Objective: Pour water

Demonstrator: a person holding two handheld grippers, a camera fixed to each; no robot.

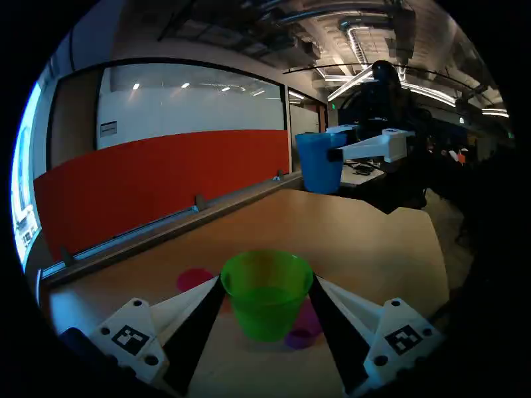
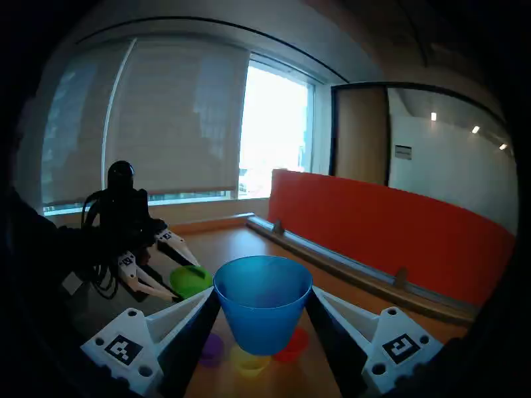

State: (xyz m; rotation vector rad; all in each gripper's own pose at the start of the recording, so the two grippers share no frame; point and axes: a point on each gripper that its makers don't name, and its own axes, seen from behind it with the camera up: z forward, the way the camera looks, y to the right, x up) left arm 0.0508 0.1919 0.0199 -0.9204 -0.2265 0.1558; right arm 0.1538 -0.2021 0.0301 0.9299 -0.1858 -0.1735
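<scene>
In the left gripper view my left gripper (image 1: 266, 300) is shut on a green cup (image 1: 267, 292), held upright just above the wooden table (image 1: 358, 232). Farther off in that view the right gripper (image 1: 345, 154) holds a blue cup (image 1: 319, 161) up in the air. From the right gripper view, my right gripper (image 2: 263, 304) is shut on the same blue cup (image 2: 263, 302), upright. The left gripper (image 2: 166, 265) with the green cup (image 2: 190, 279) appears to the left, lower down. I cannot tell whether either cup contains water.
Small coloured cups stand on the table below: a pink one (image 1: 194, 279), a purple one (image 1: 302, 335), and in the right gripper view purple (image 2: 211, 347), yellow (image 2: 250, 361) and red (image 2: 292, 343). An orange partition (image 1: 166, 179) with a metal rail runs along the table's far side.
</scene>
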